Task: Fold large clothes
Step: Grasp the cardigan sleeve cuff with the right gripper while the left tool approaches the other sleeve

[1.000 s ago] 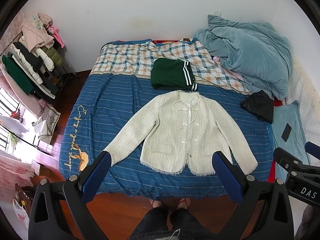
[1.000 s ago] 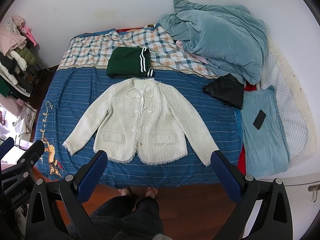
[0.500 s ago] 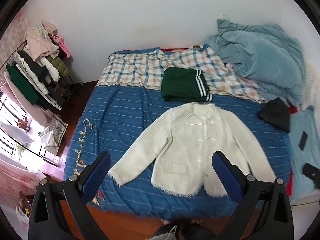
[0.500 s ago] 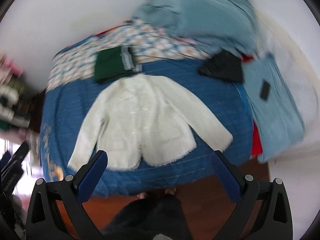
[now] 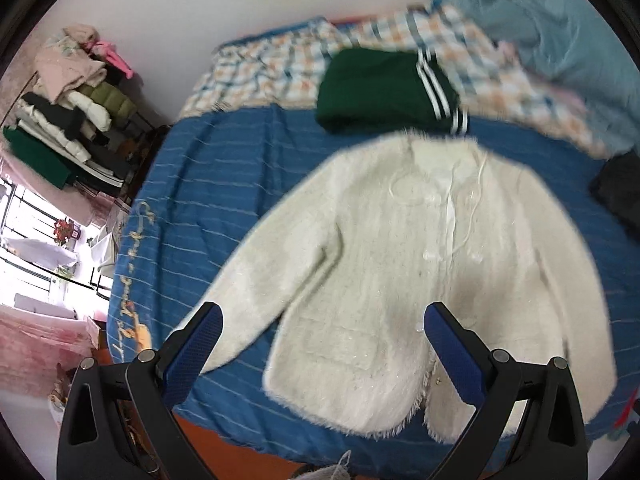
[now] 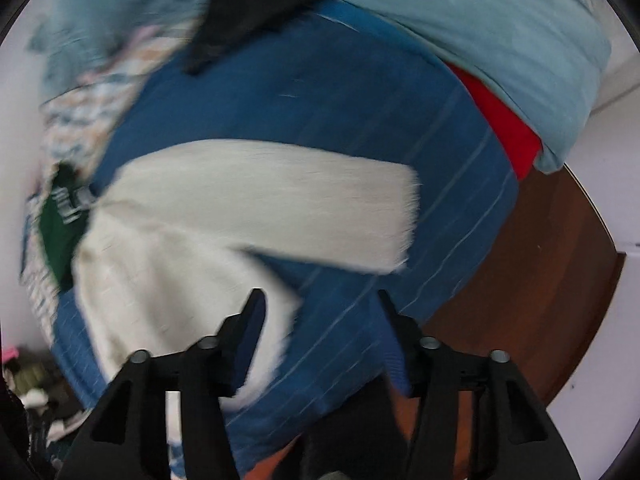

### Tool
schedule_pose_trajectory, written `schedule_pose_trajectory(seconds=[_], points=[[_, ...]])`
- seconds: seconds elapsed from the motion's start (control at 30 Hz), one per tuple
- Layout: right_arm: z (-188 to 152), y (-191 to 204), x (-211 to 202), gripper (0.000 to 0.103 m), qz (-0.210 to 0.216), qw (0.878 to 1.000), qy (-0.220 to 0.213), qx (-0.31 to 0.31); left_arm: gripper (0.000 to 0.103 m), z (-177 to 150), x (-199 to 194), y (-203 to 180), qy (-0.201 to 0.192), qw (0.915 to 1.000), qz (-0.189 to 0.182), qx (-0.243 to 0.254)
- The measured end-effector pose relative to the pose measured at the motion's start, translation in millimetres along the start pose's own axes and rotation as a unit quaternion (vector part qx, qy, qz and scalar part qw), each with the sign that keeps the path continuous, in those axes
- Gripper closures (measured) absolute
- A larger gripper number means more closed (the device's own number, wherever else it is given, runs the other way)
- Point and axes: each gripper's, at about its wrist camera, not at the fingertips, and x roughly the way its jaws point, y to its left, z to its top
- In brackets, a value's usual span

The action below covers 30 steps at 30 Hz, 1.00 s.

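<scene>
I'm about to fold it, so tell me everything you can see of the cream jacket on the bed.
The cream jacket looks fuzzy and knit-like, with a frayed hem, white buttons and a loose cord at the neck. It lies face up and flat on the blue striped bedspread, sleeves spread outward, collar touching the folded green garment. Neither gripper holds it.

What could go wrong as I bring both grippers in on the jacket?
The cream fuzzy jacket has a loose white drawstring that open fingers might snag. Its collar touches the folded dark green garment, so a fold could drag that along. The right wrist view is blurred, so aiming the right gripper at the sleeve looks unreliable.
</scene>
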Motion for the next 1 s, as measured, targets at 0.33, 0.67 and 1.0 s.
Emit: schedule_pose_trajectory(seconds=[0.33,0.67,1.0], points=[[60.4,-71.3,192.0,0.034,0.072,0.99,0.08,0.09,0.0,-14.0,138.7,-72.5,0.068,0.9953,0.036,0.06],[56.3,-26.2,168.7,0.089,0.062,0.996,-0.012,0.06,0.0,-4.6,180.7,-93.4,0.051,0.9959,0.012,0.074],[57.7,209.1,34.5,0.09,0.185,0.973,-0.102,-0.095,0.0,3.7,176.4,-3.8,0.045,0.999,0.003,-0.008]])
